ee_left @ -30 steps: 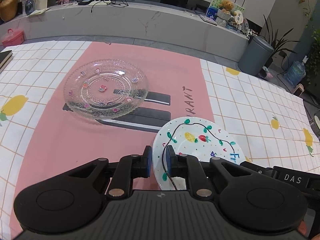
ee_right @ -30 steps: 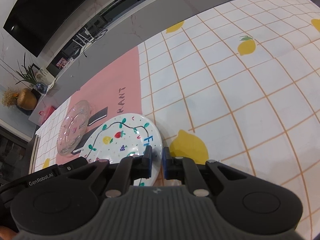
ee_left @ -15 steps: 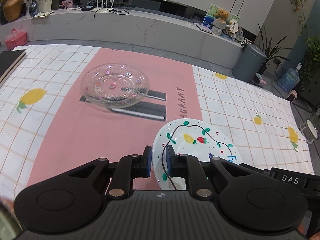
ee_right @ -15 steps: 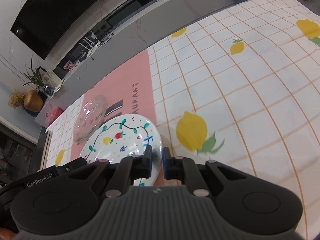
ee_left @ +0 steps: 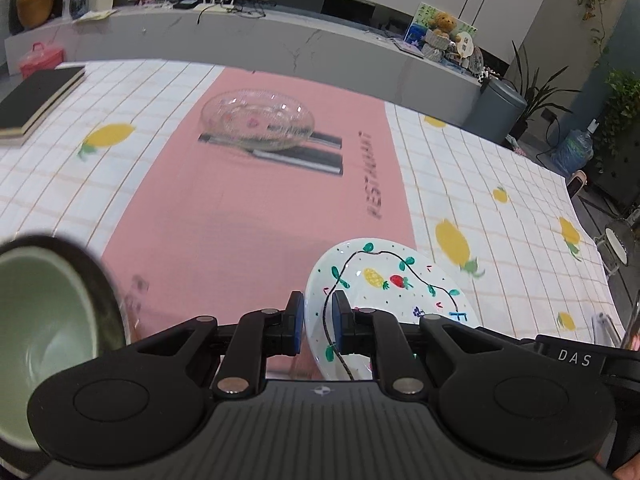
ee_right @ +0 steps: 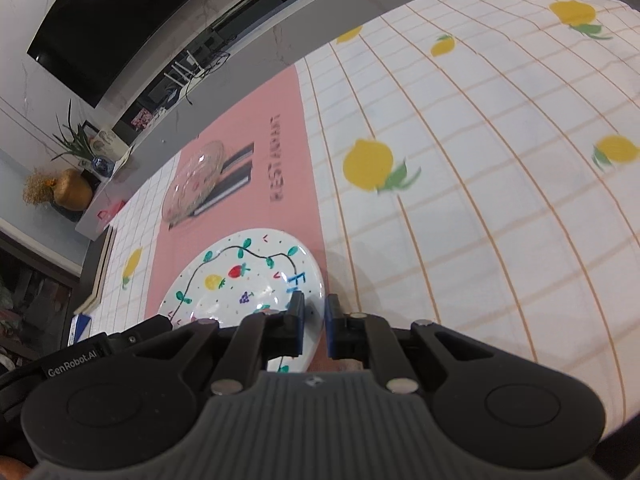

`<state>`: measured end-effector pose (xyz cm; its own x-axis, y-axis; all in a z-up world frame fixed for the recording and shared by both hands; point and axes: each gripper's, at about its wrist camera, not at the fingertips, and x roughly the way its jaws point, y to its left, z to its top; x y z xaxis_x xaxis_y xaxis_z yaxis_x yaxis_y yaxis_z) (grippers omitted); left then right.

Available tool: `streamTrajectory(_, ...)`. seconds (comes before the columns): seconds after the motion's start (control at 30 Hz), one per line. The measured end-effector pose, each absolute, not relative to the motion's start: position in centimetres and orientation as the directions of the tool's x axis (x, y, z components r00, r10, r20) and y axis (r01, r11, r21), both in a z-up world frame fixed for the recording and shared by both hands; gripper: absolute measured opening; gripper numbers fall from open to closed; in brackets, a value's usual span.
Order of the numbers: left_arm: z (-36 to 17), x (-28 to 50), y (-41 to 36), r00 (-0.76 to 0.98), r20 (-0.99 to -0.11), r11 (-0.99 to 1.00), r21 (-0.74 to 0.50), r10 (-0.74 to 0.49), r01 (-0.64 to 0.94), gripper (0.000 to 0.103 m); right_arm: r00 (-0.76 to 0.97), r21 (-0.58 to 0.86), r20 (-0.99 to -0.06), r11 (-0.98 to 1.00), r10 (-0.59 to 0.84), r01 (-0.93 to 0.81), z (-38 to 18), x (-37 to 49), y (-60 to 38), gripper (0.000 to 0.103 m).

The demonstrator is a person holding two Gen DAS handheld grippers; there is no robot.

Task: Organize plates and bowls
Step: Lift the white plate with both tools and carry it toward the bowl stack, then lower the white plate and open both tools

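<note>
A white plate painted with fruit and a vine (ee_left: 394, 280) (ee_right: 244, 276) hangs above the pink strip of the tablecloth. My left gripper (ee_left: 318, 322) is shut on its left rim and my right gripper (ee_right: 311, 326) is shut on its right rim. A clear glass plate with small coloured flowers (ee_left: 258, 124) (ee_right: 194, 184) lies farther off on the pink strip. A pale green bowl with a dark rim (ee_left: 44, 320) shows blurred and close at the lower left of the left wrist view.
The table (ee_left: 500, 168) wears a white checked cloth with lemons and a pink middle strip. A dark book (ee_left: 38, 98) lies at its far left corner. A grey counter (ee_left: 280, 40) runs behind the table; a bin and plants stand to the right.
Both grippers have drawn back and a little up with the painted plate between them. The glass plate looks farther away, and the green bowl has come into the left wrist view.
</note>
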<state>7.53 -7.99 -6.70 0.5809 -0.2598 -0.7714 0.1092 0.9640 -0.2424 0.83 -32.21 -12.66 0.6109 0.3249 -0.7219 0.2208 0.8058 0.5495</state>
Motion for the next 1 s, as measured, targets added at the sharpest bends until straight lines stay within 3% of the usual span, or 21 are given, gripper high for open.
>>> streamTrajectory(1.0,-10.2,4.9,-8.1,0.535,-0.808,0.969,-0.199,-0.247,0.147,0.015,0.604,0.354,-0.775,0.92,0.187,0.17,-12.9,-1.2,-29.5,0.008)
